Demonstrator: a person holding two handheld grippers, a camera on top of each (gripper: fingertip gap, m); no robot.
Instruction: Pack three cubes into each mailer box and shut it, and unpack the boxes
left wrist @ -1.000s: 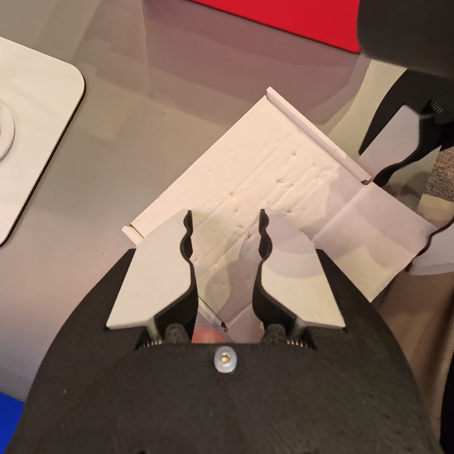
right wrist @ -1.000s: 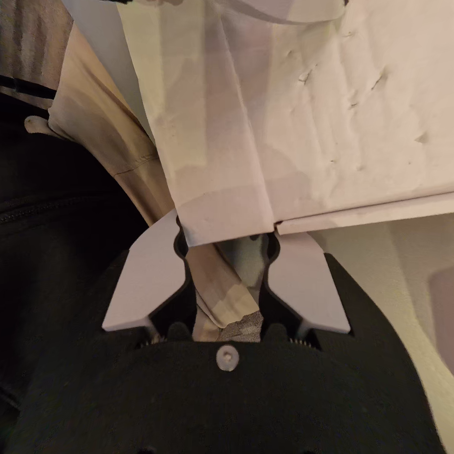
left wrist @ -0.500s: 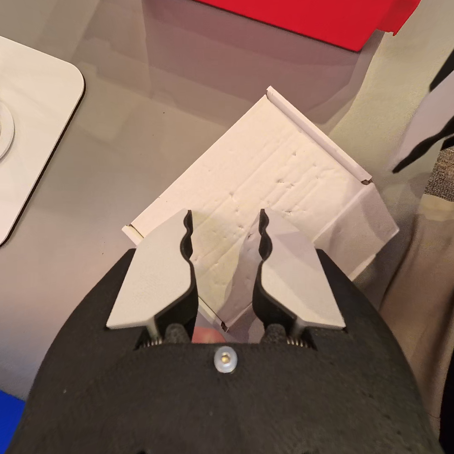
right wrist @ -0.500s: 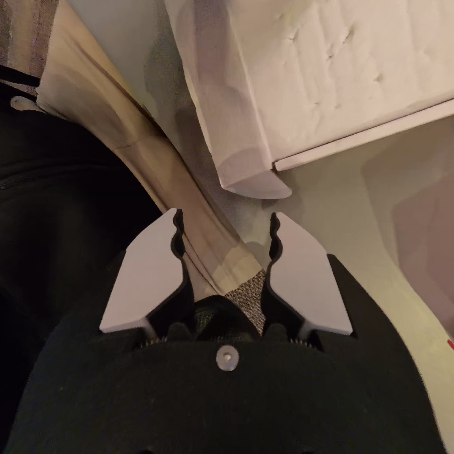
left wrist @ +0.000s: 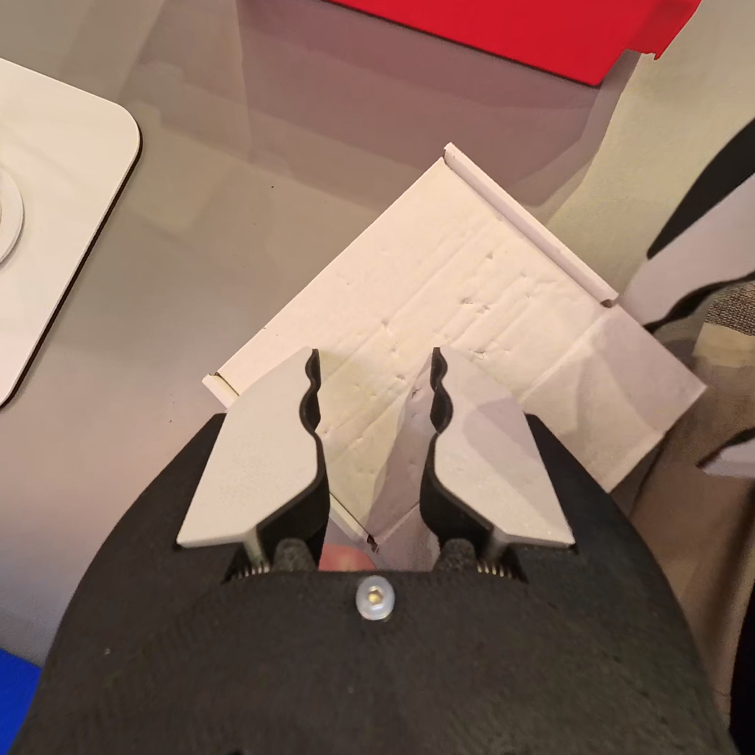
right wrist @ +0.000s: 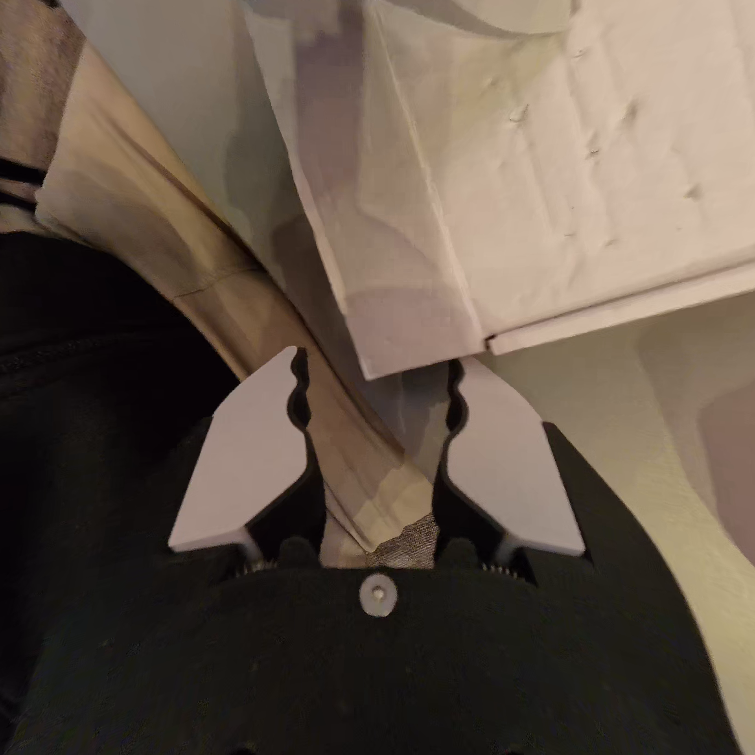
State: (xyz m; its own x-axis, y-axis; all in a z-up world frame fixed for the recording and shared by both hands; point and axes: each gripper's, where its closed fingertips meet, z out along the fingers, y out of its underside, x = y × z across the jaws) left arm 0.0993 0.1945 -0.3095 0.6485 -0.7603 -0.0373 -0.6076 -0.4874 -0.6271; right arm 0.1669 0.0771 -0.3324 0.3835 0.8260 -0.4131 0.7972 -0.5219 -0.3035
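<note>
A white mailer box (left wrist: pixel 429 327) lies cornerwise on the grey table, lid down. Its front flap (left wrist: pixel 604 408) sticks out flat toward the table edge at the right. My left gripper (left wrist: pixel 374 359) is open and empty, held over the lid's near corner. My right gripper (right wrist: pixel 376 361) is open and empty, its tips just short of the flap's outer edge (right wrist: pixel 408 359). The flap (right wrist: pixel 388 224) and the lid (right wrist: pixel 613 143) fill the top of the right wrist view. The right gripper also shows at the right edge of the left wrist view (left wrist: pixel 702 228). No cubes are in view.
A red box (left wrist: pixel 490 36) lies at the far side of the table. A white rounded board (left wrist: pixel 61 212) lies at the left, something blue (left wrist: pixel 16 690) at the near left. The table's pale edge (right wrist: pixel 155 245) and a person's dark clothing (right wrist: pixel 94 388) are close behind the flap.
Half a second ago the flap hung folded down and my right gripper was drawn back. Now the flap sticks out flat again and the right gripper is back at its edge. The left gripper has held still.
</note>
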